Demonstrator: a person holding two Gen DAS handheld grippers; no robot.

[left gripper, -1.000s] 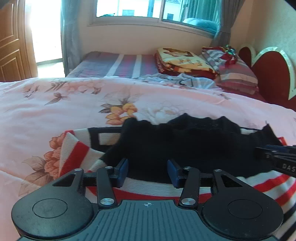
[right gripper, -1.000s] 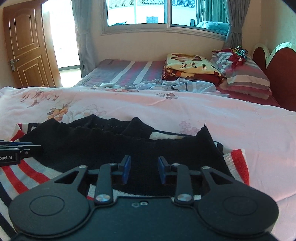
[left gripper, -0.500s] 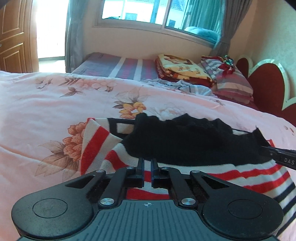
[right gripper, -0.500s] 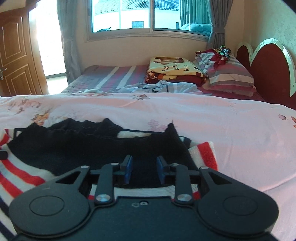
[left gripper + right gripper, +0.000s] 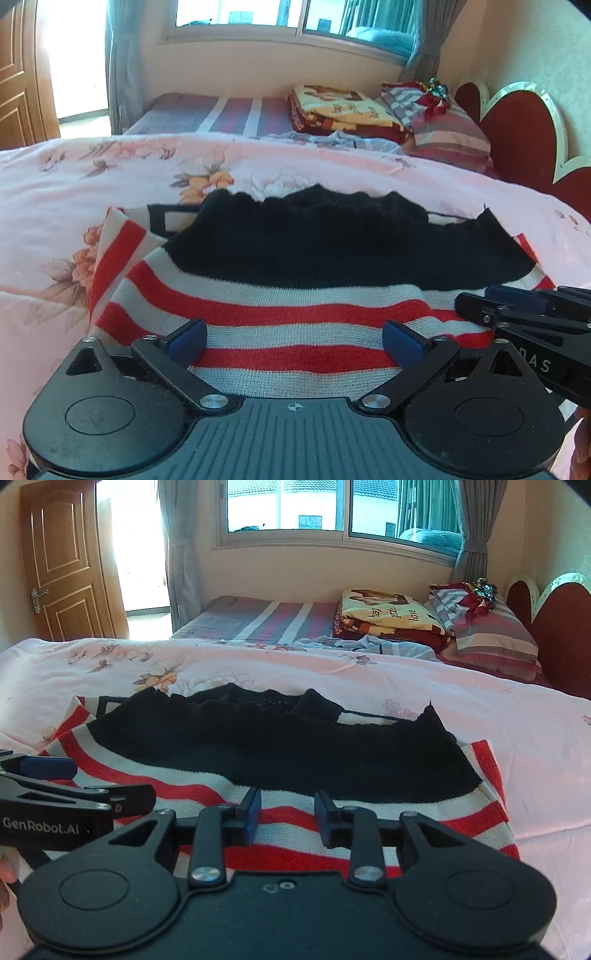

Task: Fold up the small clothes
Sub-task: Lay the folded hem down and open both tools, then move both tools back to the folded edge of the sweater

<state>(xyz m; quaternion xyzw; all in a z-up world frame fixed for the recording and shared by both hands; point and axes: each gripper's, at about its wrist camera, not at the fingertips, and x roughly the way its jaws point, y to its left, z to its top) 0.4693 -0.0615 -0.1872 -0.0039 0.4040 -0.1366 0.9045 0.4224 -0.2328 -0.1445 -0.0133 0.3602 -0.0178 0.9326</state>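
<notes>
A knitted sweater (image 5: 295,306) with red, white and black stripes and a wide black band lies folded on the pink flowered quilt (image 5: 110,177). It also shows in the right wrist view (image 5: 295,746). My left gripper (image 5: 293,338) is wide open and empty, just above the sweater's near striped edge. My right gripper (image 5: 287,818) is open and empty over the striped part, right of the left one. The right gripper enters the left wrist view at the right (image 5: 524,310); the left gripper enters the right wrist view at the left (image 5: 74,794).
A second bed (image 5: 266,620) with a striped sheet stands behind, holding a folded blanket (image 5: 388,613), striped pillows (image 5: 491,631) and a loose light garment (image 5: 369,646). A red headboard (image 5: 524,125) is at the right, a wooden door (image 5: 62,572) at the left.
My left gripper shut on the sweater's near edge half a second ago and has now opened wide, letting it go. Both grippers have drawn back toward the near edge, and more stripes show.
</notes>
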